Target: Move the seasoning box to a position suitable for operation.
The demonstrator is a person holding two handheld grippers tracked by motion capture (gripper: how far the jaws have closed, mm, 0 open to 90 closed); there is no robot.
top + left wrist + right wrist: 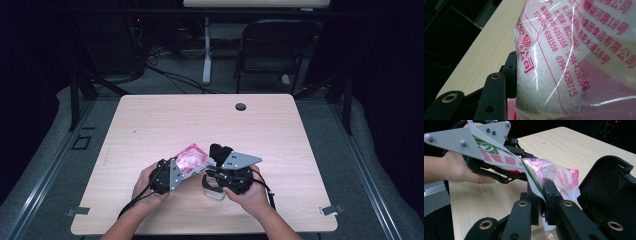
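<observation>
A clear plastic bag (190, 158) of white crystals, printed in pink, is held just above the wooden table (200, 120) near its front edge. My left gripper (184, 167) comes at it from the left and is shut on the bag's body. In the left gripper view one black finger (510, 71) presses the bulging bag (554, 50); the other is hidden behind it. My right gripper (541, 191) is shut on the bag's flat green-and-white edge strip (531, 178), pinched between its pads. The left gripper (522, 167) clasps the bag (559, 173) farther back.
A black plastic shell (607, 185) rises close beside the right gripper's jaws. Something clear (214, 193) lies on the table under the right gripper (209, 172). A cable hole (241, 106) is at the table's far edge; a chair (272, 50) stands beyond.
</observation>
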